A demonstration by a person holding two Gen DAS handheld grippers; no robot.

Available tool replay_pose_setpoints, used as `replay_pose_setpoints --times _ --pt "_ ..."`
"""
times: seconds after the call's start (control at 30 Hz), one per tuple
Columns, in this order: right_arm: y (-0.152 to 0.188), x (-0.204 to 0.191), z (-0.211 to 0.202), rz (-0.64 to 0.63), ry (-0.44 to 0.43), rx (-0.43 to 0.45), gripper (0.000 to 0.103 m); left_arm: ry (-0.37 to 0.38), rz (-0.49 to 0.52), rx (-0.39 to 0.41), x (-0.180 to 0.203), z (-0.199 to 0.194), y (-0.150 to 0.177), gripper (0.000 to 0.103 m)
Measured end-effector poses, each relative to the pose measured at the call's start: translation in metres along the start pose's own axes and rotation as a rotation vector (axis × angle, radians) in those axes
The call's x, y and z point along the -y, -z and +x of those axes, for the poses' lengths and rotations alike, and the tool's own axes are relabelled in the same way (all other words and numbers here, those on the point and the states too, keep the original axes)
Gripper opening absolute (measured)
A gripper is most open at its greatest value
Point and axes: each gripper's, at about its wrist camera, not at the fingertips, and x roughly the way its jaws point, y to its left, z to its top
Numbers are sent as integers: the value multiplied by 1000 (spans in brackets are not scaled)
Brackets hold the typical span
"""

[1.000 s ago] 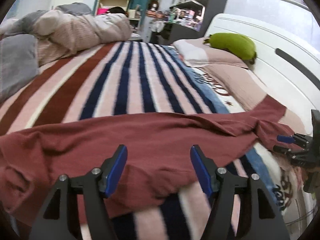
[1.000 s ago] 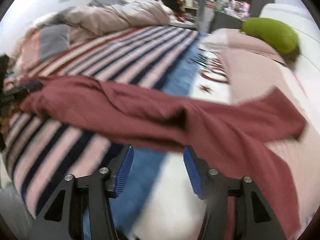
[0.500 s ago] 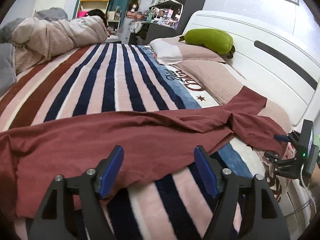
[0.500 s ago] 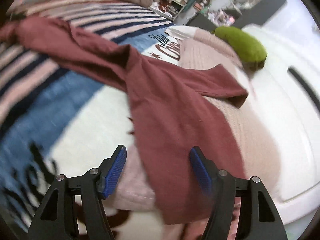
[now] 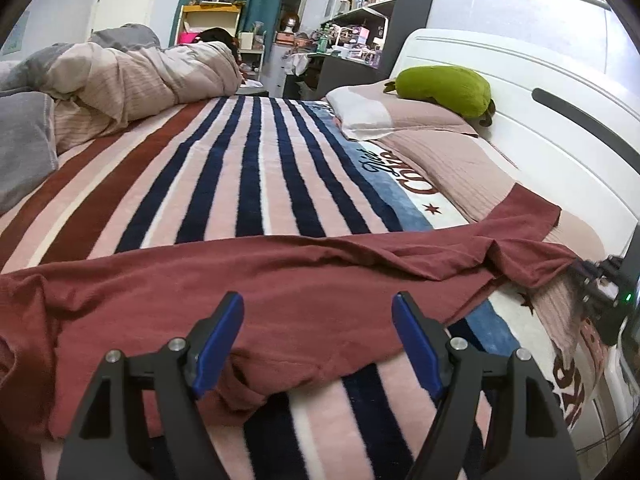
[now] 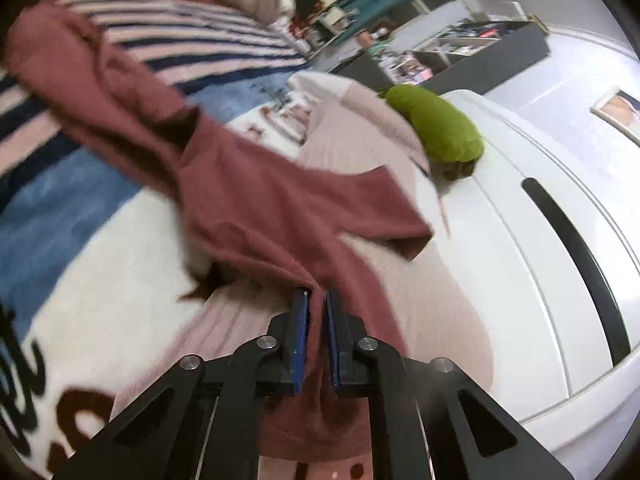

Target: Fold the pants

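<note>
Right gripper (image 6: 316,316) now snapped closed on a pant leg of the maroon pants (image 5: 248,280) near the headboard edge of the bed (image 5: 248,168), wide apart half a second ago, left gripper (image 5: 318,336) opened a bit further, hovering over the waist end, pinching nothing.

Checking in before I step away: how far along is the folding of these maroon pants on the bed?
Early. Done: the maroon pants lie spread across the striped blanket, still wrinkled, with no fold made. In hand: the right gripper has just closed on the fabric of one leg end near the headboard; the left gripper is open over the near edge, gripping nothing. Left: every fold.
</note>
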Motion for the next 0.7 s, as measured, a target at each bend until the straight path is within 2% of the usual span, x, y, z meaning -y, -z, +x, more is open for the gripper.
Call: replay_pose_setpoints --times 0.43,0.7 --pt "-55 57 31 105 15 36 2 -39 -22 7 -14 2 1 73" --pt "-87 89 63 207 -48 30 2 -78 -22 -8 -16 8 2 73"
